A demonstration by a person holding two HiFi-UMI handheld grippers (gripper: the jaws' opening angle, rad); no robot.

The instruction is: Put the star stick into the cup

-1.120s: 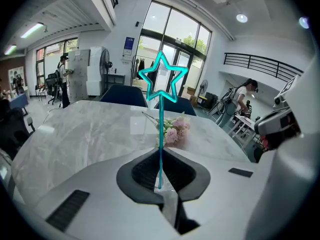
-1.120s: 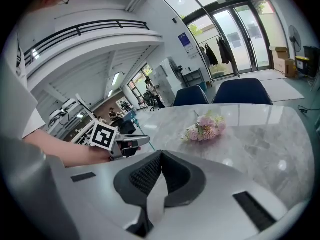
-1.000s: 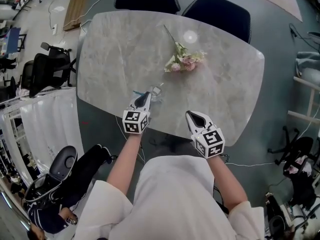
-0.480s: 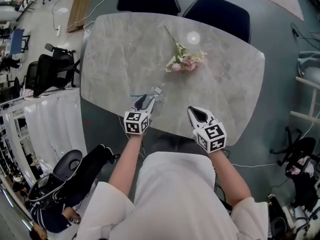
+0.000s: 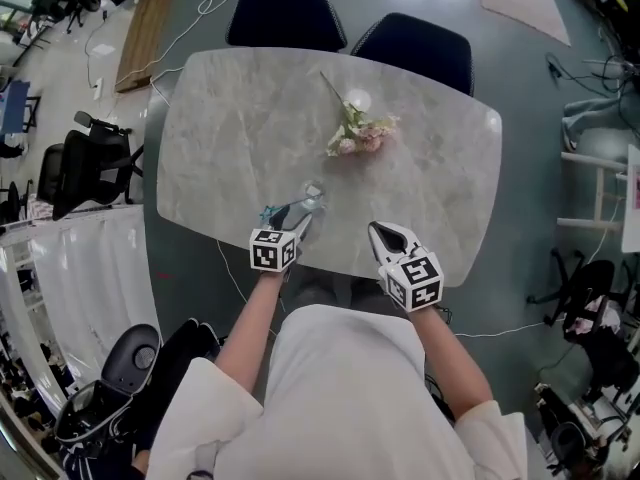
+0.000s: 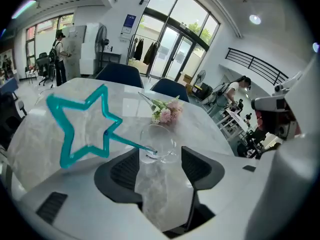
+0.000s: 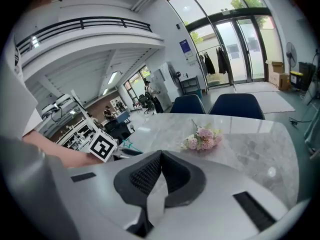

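Note:
The teal star stick stands with its lower end in the clear glass cup and leans left, its star head out over the rim. My left gripper is just behind the cup; its jaws are opening and nothing is between the pads. From the head view the cup sits near the table's front edge, right in front of the left gripper, with the star beside it. My right gripper hovers at the front edge, shut and empty.
A pink flower bunch lies further back on the marble table. Two dark blue chairs stand at the far side. Office chairs and cables are on the floor to the left.
The left gripper's jaws have opened and let go of the star stick, which now rests in the cup. The right gripper has stayed put.

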